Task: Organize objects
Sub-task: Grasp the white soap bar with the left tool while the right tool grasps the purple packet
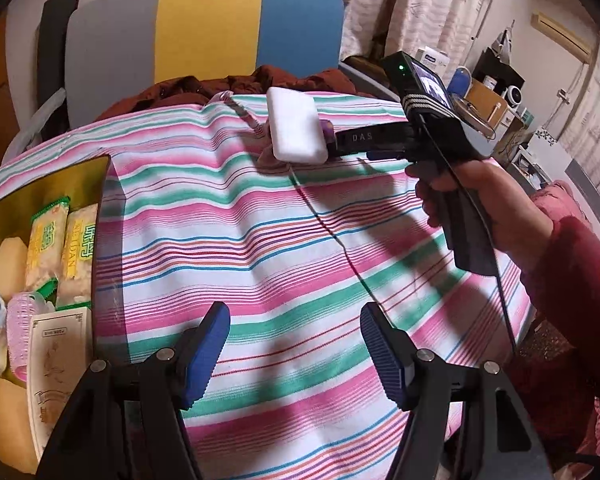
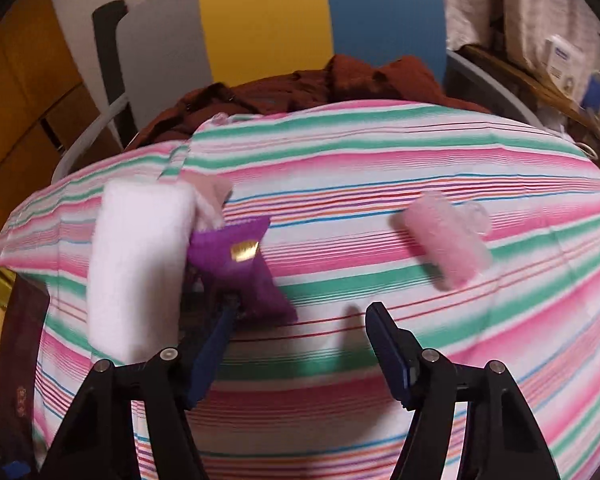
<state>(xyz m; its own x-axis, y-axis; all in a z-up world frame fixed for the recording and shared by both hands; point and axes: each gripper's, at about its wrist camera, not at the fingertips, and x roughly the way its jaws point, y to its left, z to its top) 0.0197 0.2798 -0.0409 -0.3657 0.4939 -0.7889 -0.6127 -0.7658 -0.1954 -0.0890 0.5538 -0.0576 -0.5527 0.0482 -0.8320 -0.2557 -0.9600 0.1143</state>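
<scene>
My left gripper (image 1: 294,344) is open and empty, low over the striped cloth (image 1: 260,216). The gold box (image 1: 40,184) of snack packets (image 1: 46,240) sits at its left. My right gripper (image 2: 300,340) is open above the cloth. In the left wrist view it (image 1: 328,136) reaches in from the right, beside a white rectangular pack (image 1: 296,128). In the right wrist view that white pack (image 2: 140,264) is blurred at the left, next to a purple pouch (image 2: 240,256) by the left finger. A pink fuzzy object (image 2: 444,240) lies to the right.
A chair back (image 1: 204,28) in grey, yellow and blue stands behind the table, with dark red clothing (image 1: 236,84) on it. Shelves with boxes (image 1: 488,92) are at the far right. A dark box edge (image 2: 20,320) shows at the left.
</scene>
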